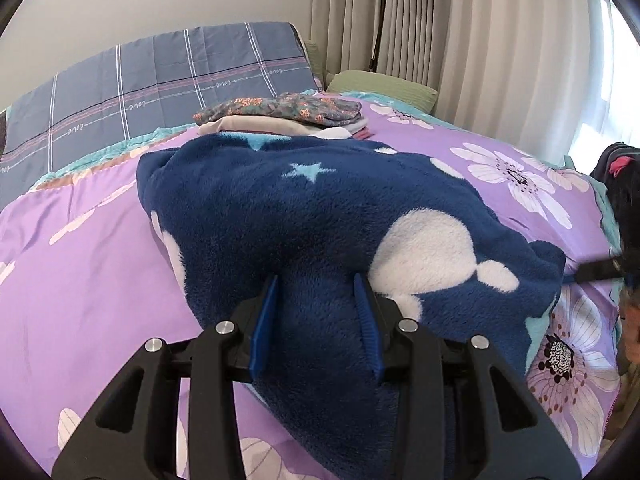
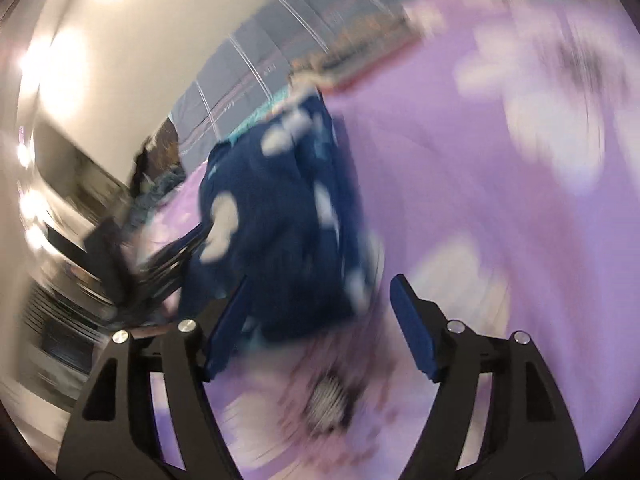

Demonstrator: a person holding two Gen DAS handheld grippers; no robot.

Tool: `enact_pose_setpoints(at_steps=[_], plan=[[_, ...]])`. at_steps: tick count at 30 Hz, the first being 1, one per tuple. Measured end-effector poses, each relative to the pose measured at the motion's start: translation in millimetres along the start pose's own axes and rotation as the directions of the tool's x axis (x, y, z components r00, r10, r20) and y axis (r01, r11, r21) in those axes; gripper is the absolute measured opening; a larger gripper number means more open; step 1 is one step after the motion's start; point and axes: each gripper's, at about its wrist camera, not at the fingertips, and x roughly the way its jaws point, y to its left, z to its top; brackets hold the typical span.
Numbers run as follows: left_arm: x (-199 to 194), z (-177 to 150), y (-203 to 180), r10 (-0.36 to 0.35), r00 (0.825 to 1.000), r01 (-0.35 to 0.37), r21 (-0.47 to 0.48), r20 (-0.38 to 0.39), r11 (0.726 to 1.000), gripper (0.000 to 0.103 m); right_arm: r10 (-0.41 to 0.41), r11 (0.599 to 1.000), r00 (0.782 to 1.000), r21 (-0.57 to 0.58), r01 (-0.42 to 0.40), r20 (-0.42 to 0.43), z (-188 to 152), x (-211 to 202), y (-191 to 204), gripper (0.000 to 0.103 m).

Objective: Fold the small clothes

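Note:
A dark blue fleece garment [image 1: 304, 216] with white blobs and pale stars lies bunched on the purple flowered bedspread [image 1: 80, 264]. My left gripper [image 1: 316, 280] is shut on a thick fold at its near edge, and the blue pads press into the fleece from both sides. The right wrist view is badly blurred. In it my right gripper [image 2: 322, 284] stands open, with the near end of the garment [image 2: 280, 216] lying between and beyond its fingertips. The right pad is clear of the cloth. The left gripper [image 2: 152, 264] shows there as a dark smear at the garment's left edge.
A stack of folded clothes [image 1: 284, 114] with a floral piece on top sits beyond the garment. Behind it are a blue plaid pillow [image 1: 160, 84] and a green pillow [image 1: 380, 84]. Curtains [image 1: 480, 40] and a floor lamp [image 1: 384, 16] stand at the back right.

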Motion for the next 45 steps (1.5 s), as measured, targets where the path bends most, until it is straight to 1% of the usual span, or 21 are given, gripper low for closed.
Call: enact_pose_setpoints(at_steps=[1, 3, 4, 7, 12, 15, 20, 29, 31, 32, 33, 34, 35, 37, 38, 39, 40, 41, 43, 44, 45], plan=[[1, 0, -1, 0.0, 1.0, 0.0, -0.001, 0.001, 1.0, 0.04, 0.054, 0.997, 0.997, 0.051, -0.051, -0.05, -6, 5, -4, 0.076], [1, 0, 0, -0.002, 1.0, 0.002, -0.005, 0.003, 1.0, 0.04, 0.133, 0.987, 0.985, 0.105, -0.121, -0.109, -15, 14, -3, 0.083], [1, 0, 0, 0.0, 1.0, 0.0, -0.004, 0.001, 1.0, 0.04, 0.148, 0.983, 0.981, 0.13, -0.132, -0.124, -18, 21, 0, 0.091], [1, 0, -2, 0.015, 1.0, -0.015, -0.001, -0.003, 1.0, 0.04, 0.09, 0.983, 0.991, 0.17, -0.072, -0.103, -15, 33, 0, 0.093], [1, 1, -4, 0.027, 1.0, -0.027, -0.003, -0.005, 1.0, 0.041, 0.059, 0.947, 0.998, 0.317, -0.053, -0.01, -6, 41, -5, 0.096], [2, 2, -4, 0.028, 1.0, -0.028, -0.005, -0.002, 1.0, 0.041, 0.007, 0.953, 1.0, 0.304, -0.008, 0.004, -5, 52, 5, 0.101], [2, 1, -5, 0.026, 1.0, -0.026, -0.005, 0.002, 1.0, 0.041, -0.016, 0.966, 1.0, 0.257, 0.019, -0.01, 5, 78, 19, 0.101], [1, 1, -4, 0.022, 1.0, -0.022, -0.015, 0.008, 1.0, 0.041, -0.05, 0.95, 0.996, 0.31, 0.026, 0.067, 9, 84, 19, 0.101], [-2, 4, -1, 0.004, 1.0, -0.003, -0.032, 0.009, 0.999, 0.042, -0.054, 0.95, 0.996, 0.312, 0.029, 0.072, 8, 83, 19, 0.101], [-7, 8, 6, -0.04, 0.999, 0.041, -0.065, 0.015, 0.997, 0.049, -0.054, 0.95, 0.996, 0.31, 0.029, 0.071, 7, 82, 17, 0.101], [-12, 13, 15, -0.109, 0.994, 0.111, -0.111, 0.025, 0.987, 0.068, -0.051, 0.952, 0.996, 0.306, 0.027, 0.07, 8, 83, 18, 0.1], [-17, 17, 24, -0.171, 0.984, 0.176, -0.158, 0.045, 0.972, 0.081, -0.044, 0.954, 0.997, 0.299, 0.022, 0.067, 8, 83, 17, 0.1], [-23, 23, 39, -0.184, 0.979, 0.2, -0.226, 0.088, 0.953, 0.099, -0.04, 0.956, 0.997, 0.291, 0.019, 0.065, 9, 83, 17, 0.1], [-26, 33, 66, -0.103, 0.986, 0.139, -0.306, 0.13, 0.942, 0.101, -0.03, 0.96, 0.998, 0.279, 0.012, 0.061, 8, 82, 17, 0.1], [-21, 37, 78, -0.092, 0.988, 0.129, -0.324, 0.127, 0.937, 0.101, -0.028, 0.961, 0.998, 0.275, 0.01, 0.06, 8, 82, 17, 0.1], [-11, 40, 92, -0.117, 0.986, 0.152, -0.353, 0.117, 0.923, 0.101, -0.028, 0.962, 0.998, 0.274, 0.011, 0.06, 9, 83, 18, 0.1], [3, 41, 106, -0.166, 0.981, 0.193, -0.399, 0.1, 0.896, 0.101, -0.029, 0.962, 0.998, 0.274, 0.012, 0.06, 10, 84, 18, 0.1], [24, 40, 121, -0.217, 0.974, 0.225, -0.472, 0.073, 0.852, 0.101, -0.029, 0.962, 0.998, 0.273, 0.012, 0.06, 10, 84, 18, 0.101], [56, 37, 138, -0.25, 0.968, 0.22, -0.566, 0.024, 0.795, 0.101, -0.021, 0.962, 0.998, 0.272, 0.004, 0.061, 9, 83, 18, 0.101], [77, 36, 145, -0.283, 0.959, 0.23, -0.592, 0.002, 0.772, 0.101, -0.012, 0.963, 0.998, 0.268, -0.004, 0.059, 10, 82, 17, 0.101], [90, 35, 148, -0.303, 0.953, 0.239, -0.597, -0.006, 0.766, 0.102, -0.004, 0.965, 0.999, 0.263, -0.01, 0.054, 11, 82, 16, 0.101]])
